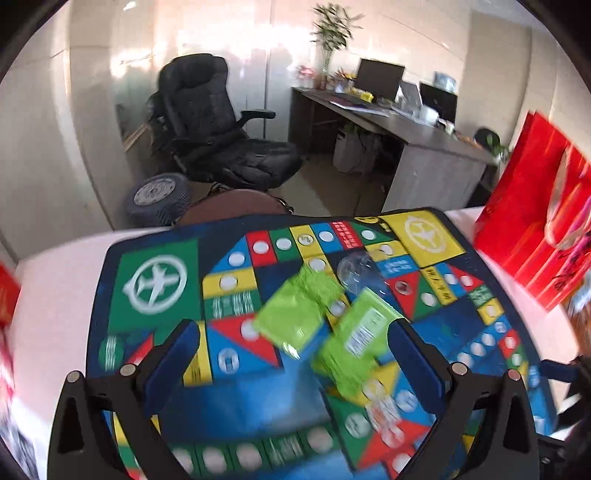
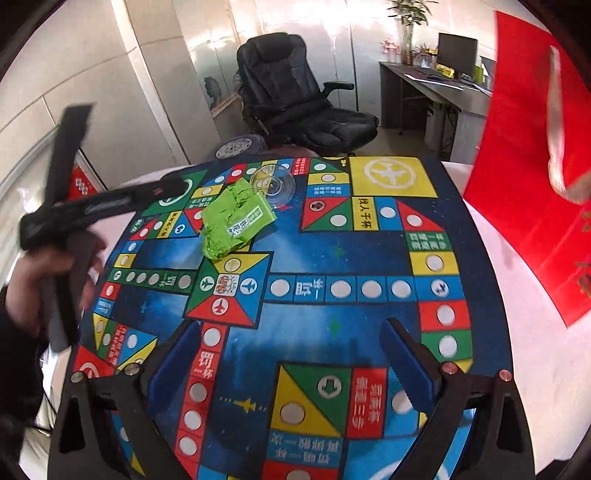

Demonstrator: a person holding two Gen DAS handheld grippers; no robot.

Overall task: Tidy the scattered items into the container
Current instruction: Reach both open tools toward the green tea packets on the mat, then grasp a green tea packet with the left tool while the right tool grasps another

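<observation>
2 crumpled green packets (image 2: 236,218) lie overlapping on the mat, touching a clear glass bowl (image 2: 273,183).

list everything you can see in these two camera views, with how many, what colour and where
packets: two, lime green, mid mat, overlapping
glass bowl: one, clear, just behind the packets
game mat: one, blue with red, yellow and green squares, covering the table
table: one, white, under the mat
bag: one, red, right edge of the table
chair: one, black, behind the table
desk: one, grey, far right, with monitors
plant: one, green, on the desk
left gripper: blue pads, open, over the packets
right gripper: blue pads, open, near end of the mat
</observation>
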